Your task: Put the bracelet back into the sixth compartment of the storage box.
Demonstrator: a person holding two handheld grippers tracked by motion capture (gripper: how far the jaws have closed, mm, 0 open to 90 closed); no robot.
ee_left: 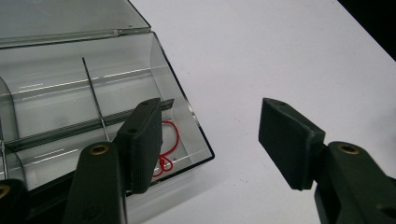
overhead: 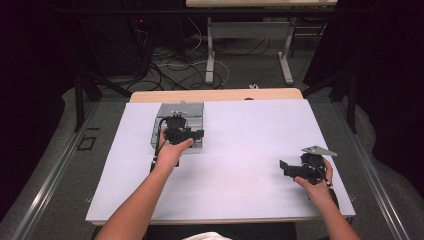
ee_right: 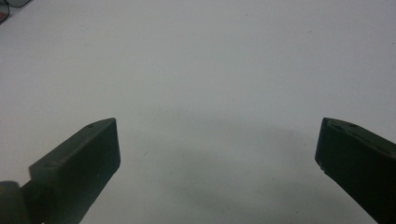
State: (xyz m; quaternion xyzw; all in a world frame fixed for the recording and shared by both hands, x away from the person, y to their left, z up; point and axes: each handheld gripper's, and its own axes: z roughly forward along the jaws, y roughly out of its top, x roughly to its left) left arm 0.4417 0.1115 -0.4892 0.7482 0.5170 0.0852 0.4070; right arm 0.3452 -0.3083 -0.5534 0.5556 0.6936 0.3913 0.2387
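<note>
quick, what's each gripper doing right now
left gripper: open, holding nothing, over the clear plastic divided box
right gripper: open, holding nothing

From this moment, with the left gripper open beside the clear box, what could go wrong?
1. The left gripper straddles the wall of the open clear box; closing may pinch the wall or push the light box across the white table cover.
2. The red thread is thin and lies in a corner compartment, so the wide jaws may miss it.
3. The right gripper is away from the box and cannot steady it.
</note>
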